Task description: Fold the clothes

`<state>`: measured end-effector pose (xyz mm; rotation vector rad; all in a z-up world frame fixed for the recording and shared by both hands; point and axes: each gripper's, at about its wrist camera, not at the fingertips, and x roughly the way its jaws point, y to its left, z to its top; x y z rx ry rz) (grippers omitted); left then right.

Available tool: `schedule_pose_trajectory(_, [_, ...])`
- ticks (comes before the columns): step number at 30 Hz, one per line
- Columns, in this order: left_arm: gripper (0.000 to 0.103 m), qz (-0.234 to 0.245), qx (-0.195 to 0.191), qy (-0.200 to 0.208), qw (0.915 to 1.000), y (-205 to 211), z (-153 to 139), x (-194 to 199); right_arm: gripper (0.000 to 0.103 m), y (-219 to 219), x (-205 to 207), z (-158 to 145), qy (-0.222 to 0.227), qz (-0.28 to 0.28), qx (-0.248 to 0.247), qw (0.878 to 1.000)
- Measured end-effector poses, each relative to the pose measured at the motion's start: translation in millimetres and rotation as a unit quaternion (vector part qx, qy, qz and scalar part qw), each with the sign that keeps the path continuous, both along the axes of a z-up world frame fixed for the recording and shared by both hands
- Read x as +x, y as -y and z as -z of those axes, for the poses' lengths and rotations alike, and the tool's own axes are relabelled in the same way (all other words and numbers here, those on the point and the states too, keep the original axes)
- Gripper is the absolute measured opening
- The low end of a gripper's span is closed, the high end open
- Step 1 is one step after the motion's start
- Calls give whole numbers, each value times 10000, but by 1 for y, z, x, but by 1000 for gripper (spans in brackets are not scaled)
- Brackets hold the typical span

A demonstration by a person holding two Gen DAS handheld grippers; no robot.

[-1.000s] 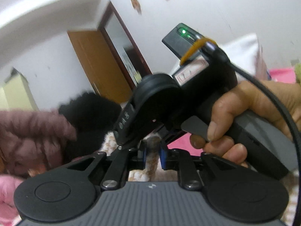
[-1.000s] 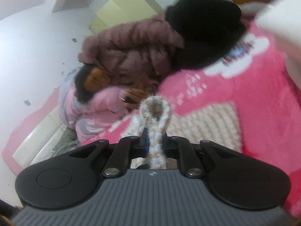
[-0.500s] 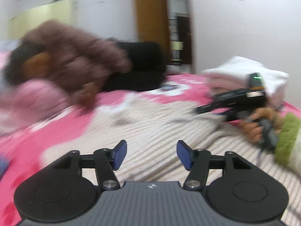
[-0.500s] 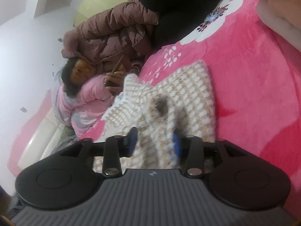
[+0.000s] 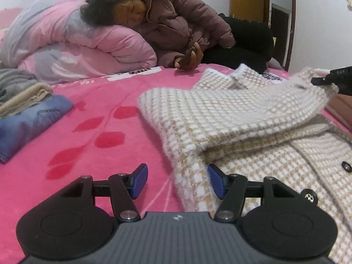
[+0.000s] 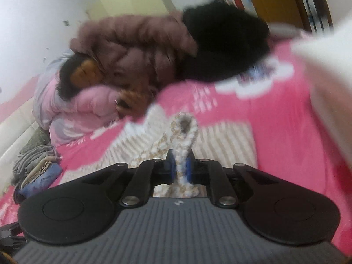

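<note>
Pinching a fold of the checked knit jacket [image 6: 182,132], the right gripper [image 6: 178,167] is closing while the left gripper [image 5: 176,181] gapes around its hem mid-bed [image 5: 105,118]; tugging now risks undoing the fold

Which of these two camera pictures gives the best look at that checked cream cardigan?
The left wrist view: the cardigan lies sharp across the pink blanket, showing its weave, buttons and a lifted fold. The right wrist view is blurred and shows only a pinched edge of it between the right gripper pads, plus a patch beyond.
</note>
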<state>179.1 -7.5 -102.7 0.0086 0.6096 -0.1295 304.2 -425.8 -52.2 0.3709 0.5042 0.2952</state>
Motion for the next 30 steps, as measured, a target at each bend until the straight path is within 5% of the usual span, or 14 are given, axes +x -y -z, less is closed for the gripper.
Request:
schedule_pose_trajectory(3, [61,3,-70,-90,9999,-2,5,3,10,-2,12,16,-322,167,-373,9986])
schedule_pose_trajectory(5, [61,-10,-185,-160,9997,-5,8,3,24,1,21,46,-890,416,-606,9933])
schedule_pose_trajectory(7, [61,-3,-350,-225,9991,-11,10,5,25,14,11,55,-725,569,-148,9956])
schedule_pose_trajectory(12, [62,12,-447,-241,9987,-13,15,7,28,17,-12,17,-257,1063,-38,9940])
schedule_pose_trajectory(17, [62,0,-403,-218,9989,-12,16,4,28,-59,-21,-11,472,-112,-1088,9929])
schedule_pose_trajectory(20, [63,-2,-418,-226,9989,-12,16,4,26,-98,-4,19,200,-686,-1689,9830])
schedule_pose_trajectory(23, [63,-10,-461,-230,9987,-13,16,3,24,-98,20,59,-411,-459,-1682,9838])
schedule_pose_trajectory(25, [63,-15,-499,-217,9985,-14,16,2,21,-92,19,50,-517,-217,-1373,9889])
schedule_pose_trajectory(30, [63,-41,-619,-204,9979,-18,16,0,22,-136,-6,19,-63,-445,-1879,9812])
